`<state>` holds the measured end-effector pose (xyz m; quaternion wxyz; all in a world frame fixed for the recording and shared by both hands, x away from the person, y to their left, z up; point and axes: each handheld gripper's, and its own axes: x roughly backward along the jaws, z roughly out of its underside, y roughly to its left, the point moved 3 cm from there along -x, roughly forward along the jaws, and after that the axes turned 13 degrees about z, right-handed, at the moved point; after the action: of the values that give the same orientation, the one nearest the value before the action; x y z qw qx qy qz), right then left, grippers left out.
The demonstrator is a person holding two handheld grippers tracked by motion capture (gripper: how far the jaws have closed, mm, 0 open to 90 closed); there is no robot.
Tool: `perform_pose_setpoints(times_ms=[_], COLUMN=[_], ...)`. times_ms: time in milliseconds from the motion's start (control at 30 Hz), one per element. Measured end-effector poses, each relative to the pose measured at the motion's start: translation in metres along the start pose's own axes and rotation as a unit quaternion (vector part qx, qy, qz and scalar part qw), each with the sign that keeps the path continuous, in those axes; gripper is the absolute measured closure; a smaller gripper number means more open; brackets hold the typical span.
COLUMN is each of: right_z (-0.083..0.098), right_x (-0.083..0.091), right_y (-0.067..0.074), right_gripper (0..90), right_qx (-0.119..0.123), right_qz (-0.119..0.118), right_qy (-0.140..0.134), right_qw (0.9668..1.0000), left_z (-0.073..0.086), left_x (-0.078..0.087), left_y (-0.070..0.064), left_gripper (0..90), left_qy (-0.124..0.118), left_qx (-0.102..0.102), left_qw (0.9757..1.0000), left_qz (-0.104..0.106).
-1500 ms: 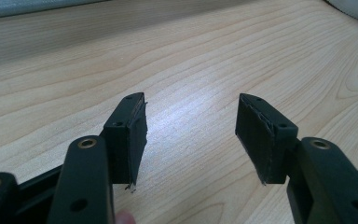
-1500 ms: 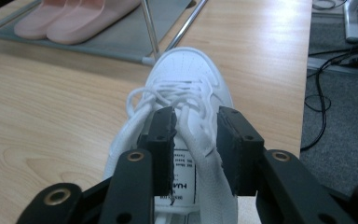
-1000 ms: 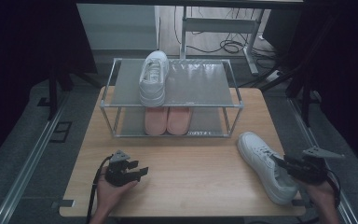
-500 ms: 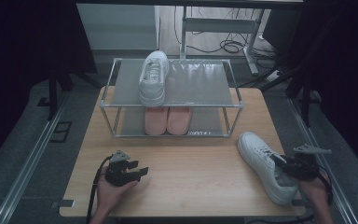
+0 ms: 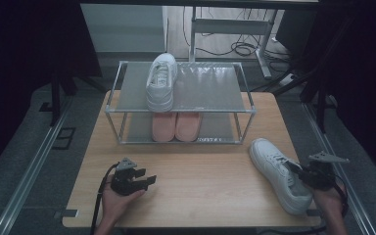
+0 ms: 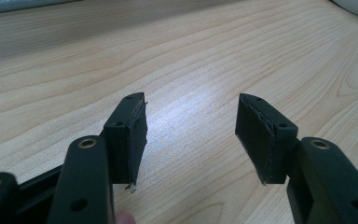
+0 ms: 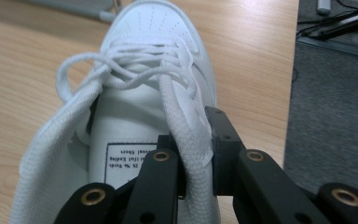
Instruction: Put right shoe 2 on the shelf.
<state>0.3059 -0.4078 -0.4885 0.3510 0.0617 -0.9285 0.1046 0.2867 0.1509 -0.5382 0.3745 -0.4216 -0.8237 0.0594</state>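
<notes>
Right gripper [image 7: 196, 154] clamps sneaker [image 5: 280, 173] collar near table [image 5: 200, 196] edge; left gripper [image 6: 191, 135] open.

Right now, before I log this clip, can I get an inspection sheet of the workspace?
Surface: wooden table, bare between the grippers.
Job's things: two-tier rack at the far side; white sneaker on its top shelf; pink pair on the lower shelf; second white sneaker on the table at the right, toe towards the rack.
Clutter: nothing seen.
Grippers: left gripper low over bare wood, jaws apart, holding nothing; right gripper with jaws closed on the second sneaker's collar by the laces.
Cables: one trails from the left gripper; a loose bundle on the floor beyond the rack.
Surroundings: grey floor, dark drapes at the sides, desk legs behind.
</notes>
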Motion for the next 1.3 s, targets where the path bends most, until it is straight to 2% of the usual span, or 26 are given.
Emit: perform_pose_setpoints(times_ms=[100,267,500,700,800,900,1067,1300], right_z=[0.001,0.001,0.001,0.002,0.001,0.000,-0.005,-0.016], right_x=[0.002,0.013,0.037,0.055,0.062,0.065,0.064,0.058], right_y=[-0.001,-0.001,0.005,0.018,0.027,0.033,0.044,0.060], right_gripper=[82.6,82.7,82.6,82.6,82.6,82.6,82.6,82.6], right_qx=[-0.021,-0.039,-0.049,-0.054,-0.048,-0.047,-0.049,-0.040], right_qz=[-0.013,-0.025,-0.046,-0.077,-0.088,-0.098,-0.128,-0.141], right_qy=[-0.011,-0.034,-0.056,-0.081,-0.091,-0.097,-0.104,-0.109], right_qw=[0.9996,0.9984,0.9961,0.9923,0.9908,0.9893,0.9851,0.9831], left_z=[0.000,0.001,0.001,0.001,0.001,0.001,0.001,0.001], left_x=[0.000,-0.001,-0.001,-0.002,-0.002,-0.002,-0.002,-0.001], left_y=[0.000,0.000,0.000,0.000,0.000,0.000,0.000,0.001], left_gripper=[44.0,44.0,44.0,44.1,44.0,44.1,44.1,44.1], left_qy=[0.001,0.003,0.002,0.003,0.004,0.003,0.004,0.002], left_qx=[0.001,0.002,0.001,0.000,0.000,0.000,0.000,0.001], left_qw=[1.0000,1.0000,1.0000,1.0000,1.0000,1.0000,1.0000,1.0000], left_qz=[0.000,0.001,0.002,0.002,0.002,0.002,0.001,0.001])
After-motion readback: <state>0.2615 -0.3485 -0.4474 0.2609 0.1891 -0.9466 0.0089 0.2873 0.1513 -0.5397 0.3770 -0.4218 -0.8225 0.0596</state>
